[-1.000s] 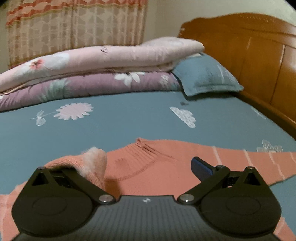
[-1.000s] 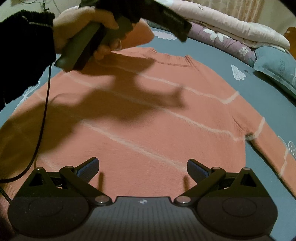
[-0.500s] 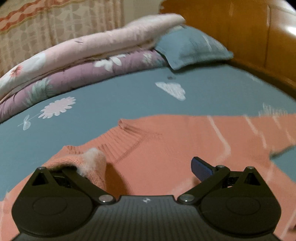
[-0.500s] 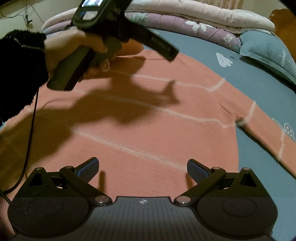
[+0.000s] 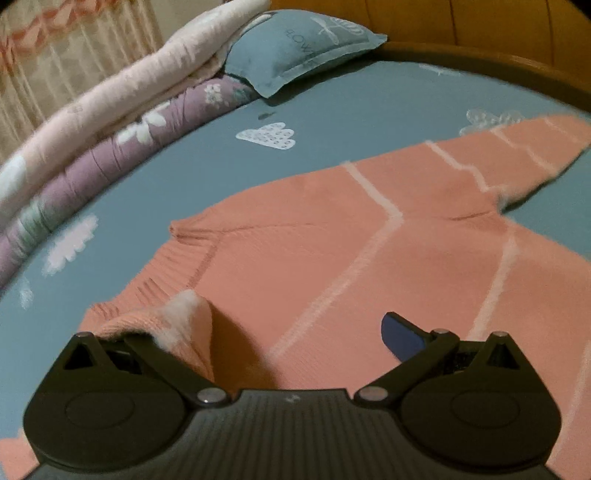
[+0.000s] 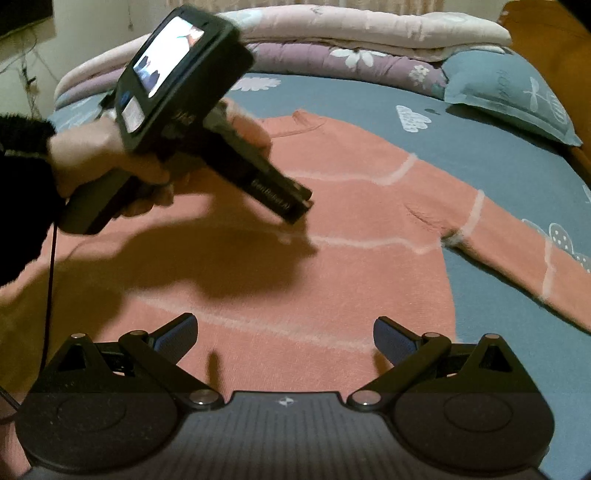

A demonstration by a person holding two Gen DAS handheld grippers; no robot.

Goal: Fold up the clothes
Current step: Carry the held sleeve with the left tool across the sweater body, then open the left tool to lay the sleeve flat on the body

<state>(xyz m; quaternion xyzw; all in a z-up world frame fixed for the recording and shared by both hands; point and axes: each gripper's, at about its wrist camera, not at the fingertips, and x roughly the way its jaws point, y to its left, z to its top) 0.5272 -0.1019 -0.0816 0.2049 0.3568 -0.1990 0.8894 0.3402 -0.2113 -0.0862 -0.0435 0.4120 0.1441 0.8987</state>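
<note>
Salmon-pink sweater (image 6: 332, 229) with pale stripes spread flat across the middle of the blue bed sheet (image 6: 480, 155), collar toward the stacked quilts (image 6: 369, 40) along the far edge, one sleeve (image 6: 524, 251) stretched out toward the sheet's right side. Left gripper (image 5: 291, 332) low over the sweater near the collar, a bunched cuff of pink knit (image 5: 177, 325) draped over and hiding its left finger, the right finger standing well apart; whether it pinches the cloth, cannot tell. Same tool in the right wrist view held in a hand (image 6: 99, 155) above the chest. Right gripper (image 6: 284, 336) near the hem, fingers spread wide, holding nothing. Blue pillow (image 5: 306, 44) against the wooden headboard (image 5: 480, 22).
</note>
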